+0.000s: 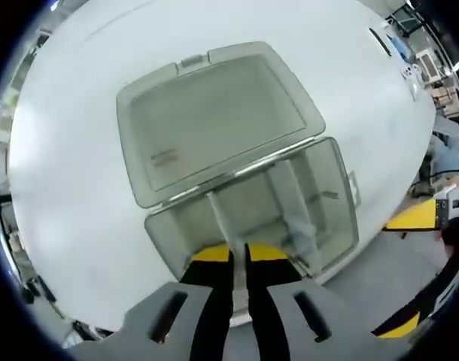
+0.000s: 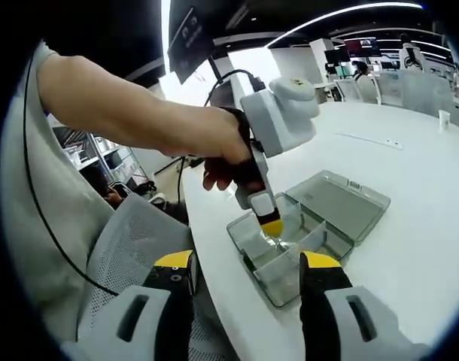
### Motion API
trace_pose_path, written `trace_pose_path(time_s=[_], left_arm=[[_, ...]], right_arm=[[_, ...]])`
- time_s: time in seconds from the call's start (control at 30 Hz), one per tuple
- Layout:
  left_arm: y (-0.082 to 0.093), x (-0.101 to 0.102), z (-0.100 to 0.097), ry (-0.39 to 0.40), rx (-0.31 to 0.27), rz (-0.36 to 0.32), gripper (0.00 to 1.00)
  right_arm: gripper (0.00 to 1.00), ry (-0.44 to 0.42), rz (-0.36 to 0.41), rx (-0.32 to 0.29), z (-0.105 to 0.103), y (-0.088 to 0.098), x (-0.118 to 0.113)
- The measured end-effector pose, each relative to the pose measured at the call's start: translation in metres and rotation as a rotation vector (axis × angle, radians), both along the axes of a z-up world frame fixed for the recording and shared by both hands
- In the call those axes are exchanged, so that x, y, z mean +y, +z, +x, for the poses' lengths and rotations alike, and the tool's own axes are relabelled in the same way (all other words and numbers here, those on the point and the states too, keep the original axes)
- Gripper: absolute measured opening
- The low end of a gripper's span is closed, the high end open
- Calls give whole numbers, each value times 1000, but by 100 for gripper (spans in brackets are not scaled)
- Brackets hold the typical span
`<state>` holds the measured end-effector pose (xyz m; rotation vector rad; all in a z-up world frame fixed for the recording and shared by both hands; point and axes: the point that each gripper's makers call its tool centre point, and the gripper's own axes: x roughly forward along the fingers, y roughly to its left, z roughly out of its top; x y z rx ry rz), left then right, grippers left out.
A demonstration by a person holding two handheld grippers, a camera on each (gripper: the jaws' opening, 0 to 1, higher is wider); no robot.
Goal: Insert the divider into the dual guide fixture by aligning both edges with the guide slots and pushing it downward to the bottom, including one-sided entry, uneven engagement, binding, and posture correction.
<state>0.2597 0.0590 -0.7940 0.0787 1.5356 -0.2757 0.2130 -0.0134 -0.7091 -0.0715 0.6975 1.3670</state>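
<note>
A clear plastic box sits on the white worktop, its hinged lid flung open flat behind it. The left claw pinches a translucent divider standing upright inside the box. The right claw hovers spread and empty near the box's front edge.

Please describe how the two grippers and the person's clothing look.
The left gripper has a light grey body, black handle, yellow-tipped jaws and a black cable. The right gripper has grey jaws with black inner faces and yellow tips. The person wears a light grey short sleeve.
</note>
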Motion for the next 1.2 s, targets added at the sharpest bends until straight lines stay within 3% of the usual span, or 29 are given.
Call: trace_pose_path(time_s=[0.93, 1.2], left_arm=[[-5, -1, -1, -16, -15, -40, 4], [-4, -1, 0, 19, -5, -74, 6]], right_arm=[[53, -7, -1, -4, -1, 3, -2], [53, -8, -2, -7, -2, 3, -3]])
